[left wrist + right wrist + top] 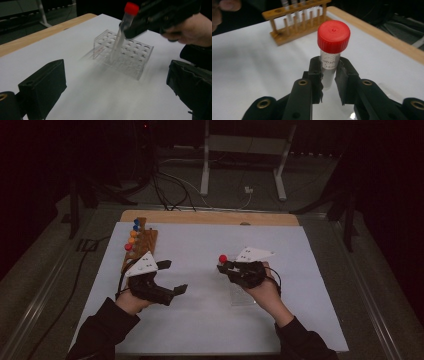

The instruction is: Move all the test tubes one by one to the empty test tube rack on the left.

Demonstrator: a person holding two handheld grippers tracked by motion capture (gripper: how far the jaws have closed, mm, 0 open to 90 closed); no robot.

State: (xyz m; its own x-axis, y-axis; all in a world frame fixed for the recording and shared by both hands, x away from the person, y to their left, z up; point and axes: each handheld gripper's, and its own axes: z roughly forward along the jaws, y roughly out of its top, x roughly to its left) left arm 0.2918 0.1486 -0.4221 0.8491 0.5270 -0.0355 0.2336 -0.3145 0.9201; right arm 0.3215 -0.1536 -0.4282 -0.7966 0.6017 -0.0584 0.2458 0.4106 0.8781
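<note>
One clear plastic tube with a red screw cap (333,32), clamped just under the cap by the right claw (329,65), closed tight on it from both sides. Hangs tilted over the clear acrylic rack of open holes (130,60), lower end at the rack's top row; blurred there, so cannot tell whether inside a hole or just above one.

Biggest risk, judging from that tilt: catching the tip on a hole's edge. Would then lever the light, see-through rack sideways or tip it on the white-covered tabletop (210,320), with nothing steadying it. Easy to misjudge a hole as well, given transparent walls against a pale sheet.

Second risk: slipping. Smooth round plastic held on a short stretch near the top, most of its length hanging free below; likely to swing or slide through if bumped or pressed against the rack.

Farther out, left claw (174,276) wide open and holding nothing, well apart from the acrylic rack, so no help with bracing. Just beside it, wooden rack of colour-capped tubes (142,245); could be knocked by a careless sweep of that hand.
</note>
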